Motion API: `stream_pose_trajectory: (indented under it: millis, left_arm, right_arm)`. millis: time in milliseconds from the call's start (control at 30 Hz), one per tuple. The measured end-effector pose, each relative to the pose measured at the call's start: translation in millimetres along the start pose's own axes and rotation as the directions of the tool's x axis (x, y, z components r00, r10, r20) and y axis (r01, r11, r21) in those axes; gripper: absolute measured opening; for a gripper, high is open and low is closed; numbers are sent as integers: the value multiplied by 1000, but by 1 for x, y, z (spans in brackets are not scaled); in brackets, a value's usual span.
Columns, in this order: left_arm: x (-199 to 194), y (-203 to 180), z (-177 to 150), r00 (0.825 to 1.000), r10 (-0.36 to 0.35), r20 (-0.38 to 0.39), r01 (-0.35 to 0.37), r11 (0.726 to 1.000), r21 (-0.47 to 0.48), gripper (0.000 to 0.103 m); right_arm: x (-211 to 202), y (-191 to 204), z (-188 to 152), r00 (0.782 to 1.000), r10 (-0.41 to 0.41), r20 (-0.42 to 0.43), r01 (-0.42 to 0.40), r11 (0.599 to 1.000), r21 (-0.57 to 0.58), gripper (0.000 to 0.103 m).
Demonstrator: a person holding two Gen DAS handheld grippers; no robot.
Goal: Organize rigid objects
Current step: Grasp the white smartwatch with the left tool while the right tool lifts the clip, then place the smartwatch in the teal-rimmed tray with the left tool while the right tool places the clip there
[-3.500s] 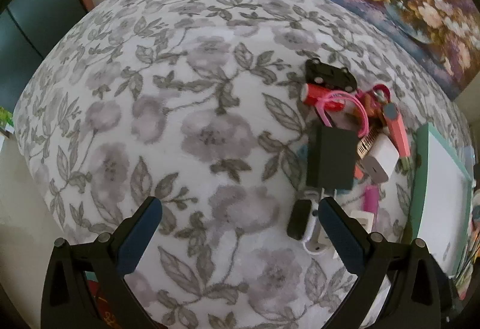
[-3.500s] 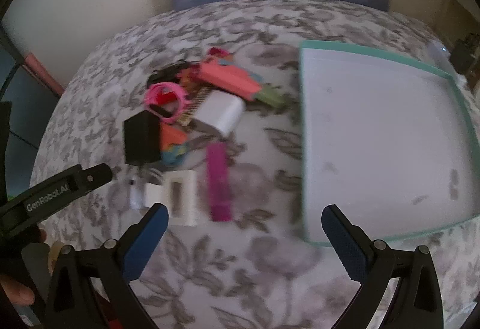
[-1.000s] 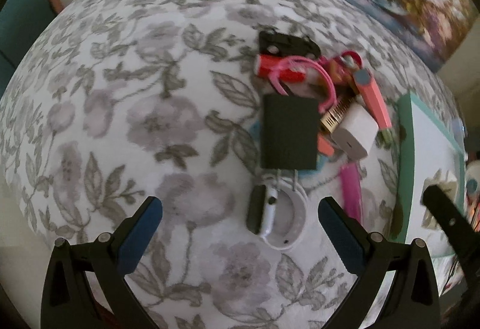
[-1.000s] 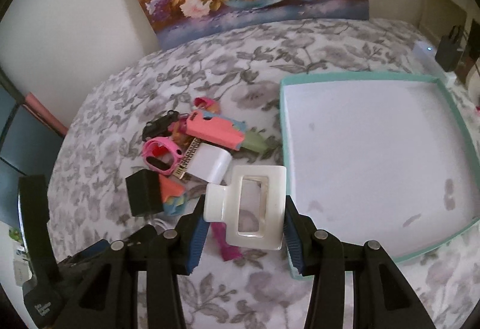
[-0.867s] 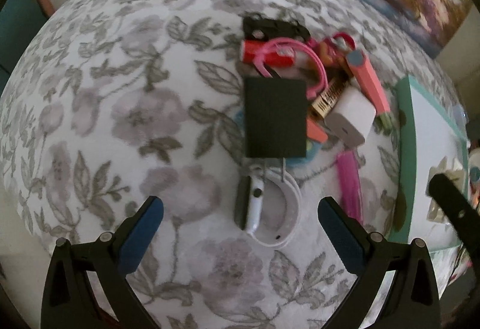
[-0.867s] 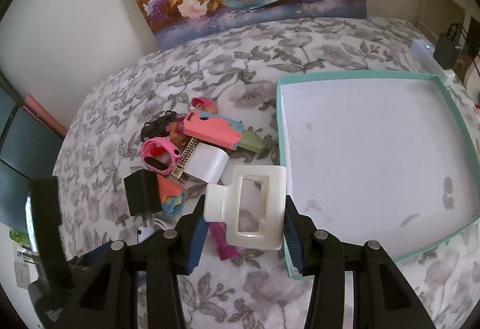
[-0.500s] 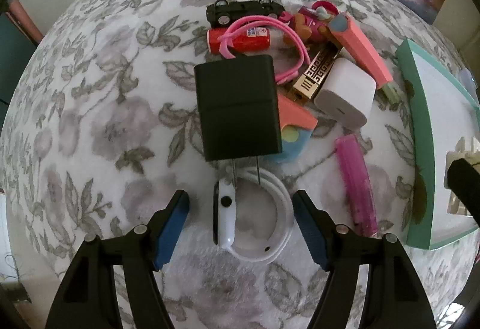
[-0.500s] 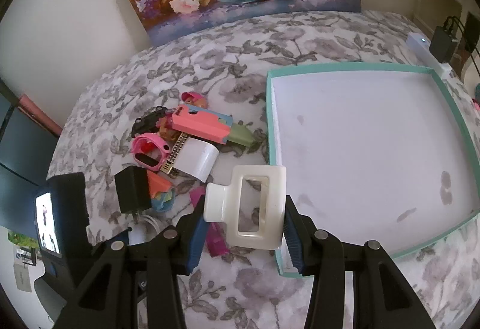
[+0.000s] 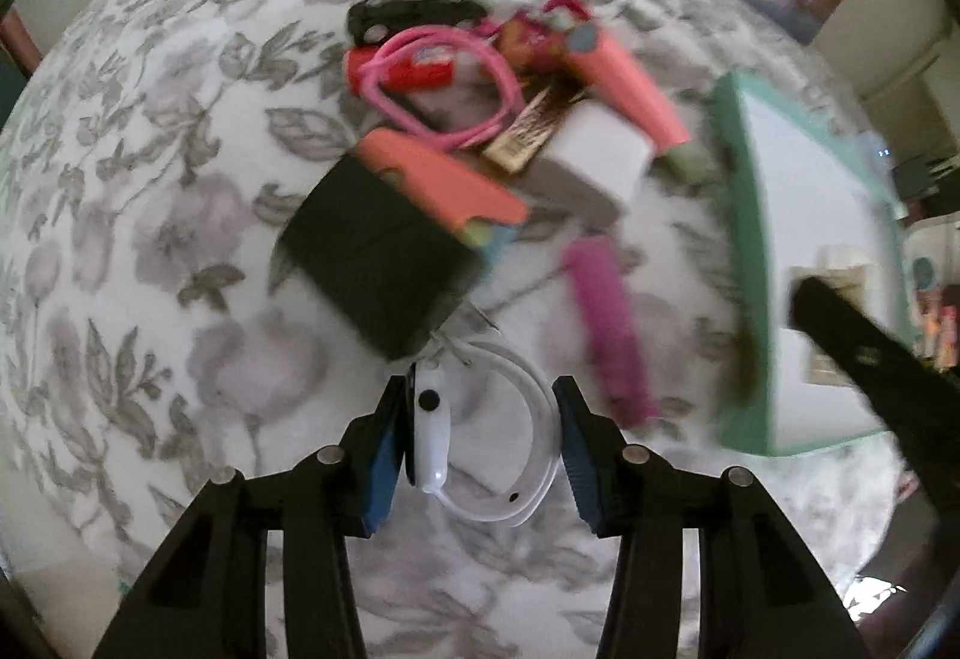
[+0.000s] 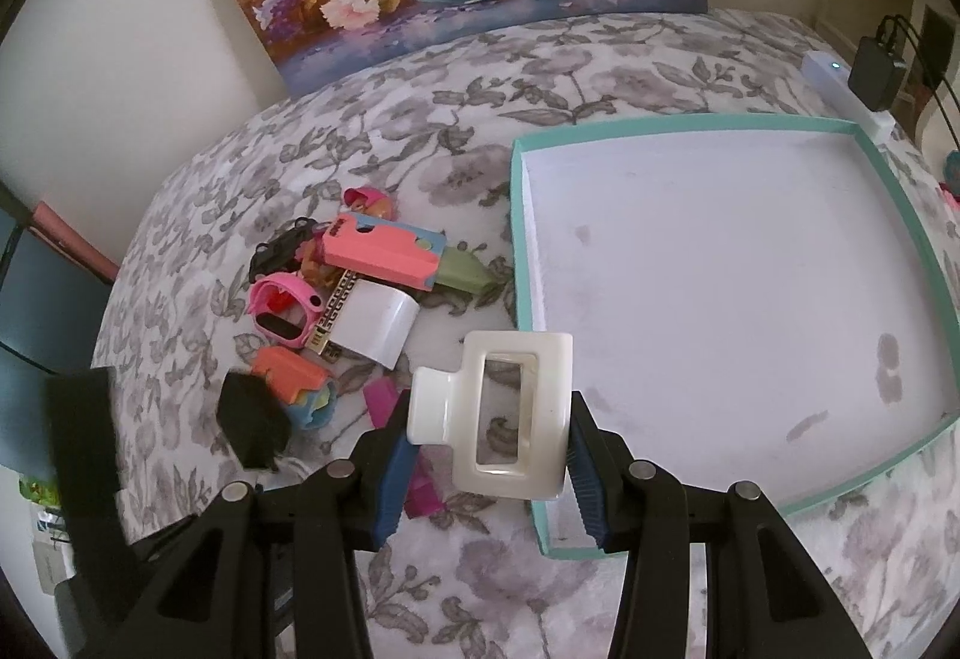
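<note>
The left claw (image 9: pixel 477 455) was clamped on a white band (image 9: pixel 492 443), its pads against the band's two sides, low over the floral cloth (image 9: pixel 150 239). Just ahead of it lay a black charger (image 9: pixel 375 263), touching the band's far end, with an orange block (image 9: pixel 438 185) on the charger's far edge. A magenta stick (image 9: pixel 609 323) lay ahead to its right, and the teal tray (image 9: pixel 735 239) further right.

The right claw (image 10: pixel 486 419) was clamped on a white clip (image 10: pixel 510 413), held upright above the cloth, just left of the tray's (image 10: pixel 519 239) near left corner. The pile lay ahead to its left: a pink watch (image 10: pixel 285 311), a white plug (image 10: pixel 378 326) and a pink case (image 10: pixel 378 254).
</note>
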State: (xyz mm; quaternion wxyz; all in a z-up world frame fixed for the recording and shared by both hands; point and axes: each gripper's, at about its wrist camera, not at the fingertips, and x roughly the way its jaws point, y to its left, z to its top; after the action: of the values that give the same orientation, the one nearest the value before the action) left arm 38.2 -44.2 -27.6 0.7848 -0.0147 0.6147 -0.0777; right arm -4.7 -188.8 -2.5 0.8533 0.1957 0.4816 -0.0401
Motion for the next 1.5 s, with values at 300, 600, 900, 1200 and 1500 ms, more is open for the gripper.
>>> stream_pose_trajectory:
  millis: [300, 600, 900, 1200, 1500]
  left_arm:
    - [-43, -35, 11, 983, -73, 167, 57, 994, 97, 49]
    - [-54, -82, 25, 978, -57, 200, 11, 974, 224, 49]
    - [-26, -136, 47, 976, -85, 200, 30, 965, 262, 49]
    - [6, -158, 50, 979, -93, 181, 39, 960, 277, 49]
    - [20, -161, 50, 984, -77, 162, 29, 960, 277, 50]
  right_arm:
    - [-7, -24, 10, 1000, 5, 30, -7, 996, 86, 49]
    - [-15, -67, 29, 992, -92, 84, 77, 983, 168, 49]
    - [-23, -143, 38, 966, -226, 124, 173, 924, 341, 49]
    - [-9, -191, 39, 959, -270, 88, 211, 885, 414, 49]
    - [-3, -200, 35, 960, -273, 64, 223, 881, 417, 49]
